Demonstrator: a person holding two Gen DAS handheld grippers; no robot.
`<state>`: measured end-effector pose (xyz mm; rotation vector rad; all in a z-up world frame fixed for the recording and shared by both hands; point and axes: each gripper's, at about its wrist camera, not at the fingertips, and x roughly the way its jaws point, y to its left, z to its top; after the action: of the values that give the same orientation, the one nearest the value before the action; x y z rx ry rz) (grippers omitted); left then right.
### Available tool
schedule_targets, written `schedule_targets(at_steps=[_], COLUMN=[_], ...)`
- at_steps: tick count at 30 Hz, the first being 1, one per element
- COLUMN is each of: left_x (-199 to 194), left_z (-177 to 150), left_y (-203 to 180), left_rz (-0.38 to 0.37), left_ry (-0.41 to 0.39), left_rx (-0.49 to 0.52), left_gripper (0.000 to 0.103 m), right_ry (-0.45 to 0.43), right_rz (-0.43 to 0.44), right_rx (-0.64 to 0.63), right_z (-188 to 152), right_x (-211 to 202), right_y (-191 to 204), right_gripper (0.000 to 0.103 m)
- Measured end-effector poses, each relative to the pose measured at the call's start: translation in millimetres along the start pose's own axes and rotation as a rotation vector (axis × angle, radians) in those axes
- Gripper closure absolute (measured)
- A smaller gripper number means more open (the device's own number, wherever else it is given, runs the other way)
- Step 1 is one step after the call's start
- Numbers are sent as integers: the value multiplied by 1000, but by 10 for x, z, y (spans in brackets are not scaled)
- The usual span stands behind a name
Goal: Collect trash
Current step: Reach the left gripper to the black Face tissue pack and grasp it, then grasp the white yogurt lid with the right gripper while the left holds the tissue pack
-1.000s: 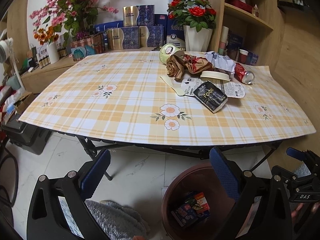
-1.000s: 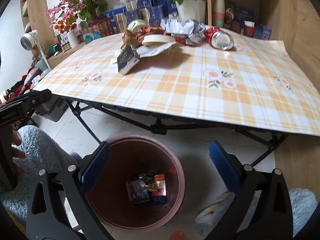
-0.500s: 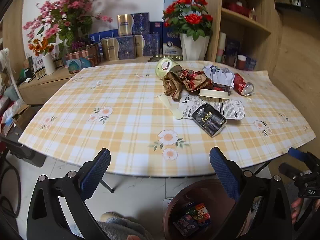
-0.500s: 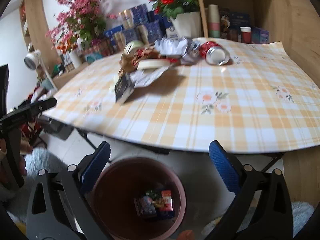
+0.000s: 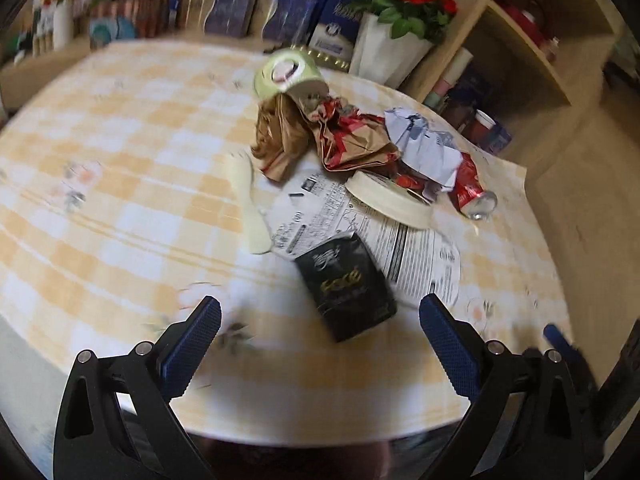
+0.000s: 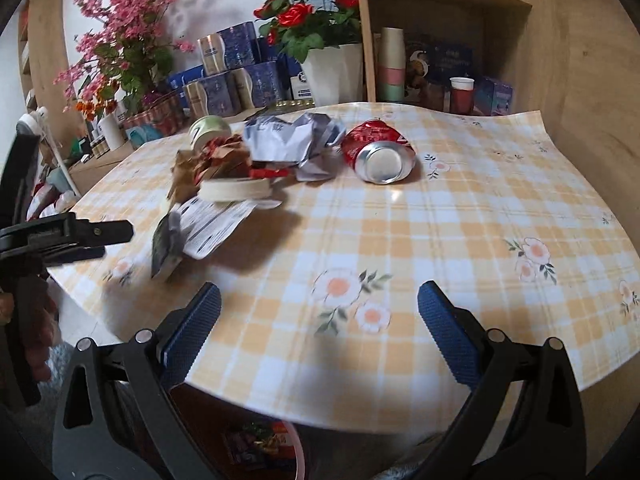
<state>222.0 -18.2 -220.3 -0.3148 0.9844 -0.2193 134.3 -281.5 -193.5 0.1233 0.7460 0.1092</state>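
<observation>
We hold left hand-held gripper (image 5: 320, 332) spread wide, empty. Black packet (image 5: 346, 286) on counter (image 5: 120, 184), dead ahead between fingertips, long axis pointing away-left. Right hand-held gripper (image 6: 319, 316) also released, farther; crushed can (image 6: 378, 154) beyond packet.

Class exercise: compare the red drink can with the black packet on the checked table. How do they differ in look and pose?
The red can is a dented metal cylinder lying on its side, silver end towards the right wrist camera; the black packet is flat and boxy with gold lettering. The can lies at the pile's far end; the packet overlaps the printed sheet, nearest the left gripper. Neither is held.
</observation>
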Motion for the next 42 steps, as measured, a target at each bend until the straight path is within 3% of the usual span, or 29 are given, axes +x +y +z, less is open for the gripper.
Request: schedule_targets(at_steps=[4, 8, 10, 15, 21, 25, 33, 39, 42], left_x=[236, 372, 390, 259, -8, -140, -300, -321, -342], left_z=[85, 83, 71, 48, 36, 39, -41, -70, -82], left_y=[1, 0, -12, 86, 224, 324, 453, 527, 525], left_rz=[-5, -19, -40, -59, -28, -17, -17, -37, -45], left_ry=[10, 18, 36, 13, -49, -69, -85, -78, -78], left_rx=[-63, -75, -54, -34, 20, 18, 32, 6, 9], left_gripper=[7, 17, 51, 67, 69, 69, 69, 69, 69], right_ry=[-3, -1, 8, 27, 102, 176, 290, 339, 348], right_rz=[8, 27, 50, 138, 214, 199, 167, 124, 140], right_rx=[0, -16, -9, 19, -13, -53, 26, 16, 22], right_z=[73, 158, 217, 417, 753, 920, 1033, 1018, 986], right_x=[61, 132, 186, 357, 758, 1125, 1660, 1822, 1800], right_y=[-29, -14, -6, 119, 472, 728, 837, 891, 864], right_gripper=[6, 6, 6, 6, 6, 6, 6, 6, 14])
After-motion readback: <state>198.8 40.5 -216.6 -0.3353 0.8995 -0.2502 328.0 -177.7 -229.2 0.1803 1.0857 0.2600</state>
